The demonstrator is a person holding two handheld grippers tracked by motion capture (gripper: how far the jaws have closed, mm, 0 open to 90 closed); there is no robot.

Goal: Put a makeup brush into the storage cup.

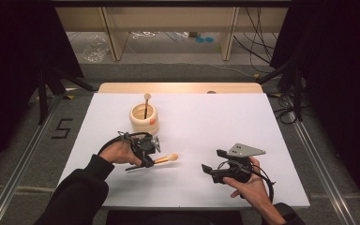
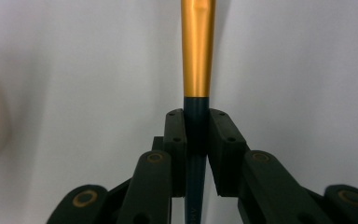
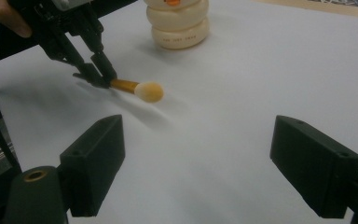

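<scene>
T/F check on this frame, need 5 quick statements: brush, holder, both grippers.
1. The left gripper is shut on the makeup brush. True: its fingers press on the dark handle below the gold ferrule.
2. The right gripper holds a second brush. False: its fingers stand wide apart with bare table between them.
3. The cream ringed holder already has a brush standing in it. True.
4. The held brush points its bristle tip at the holder. False: in the high view the tip points toward the right gripper, with the holder farther up the table.
5. The white table cover carries a stack of plates. False: none is there.
</scene>
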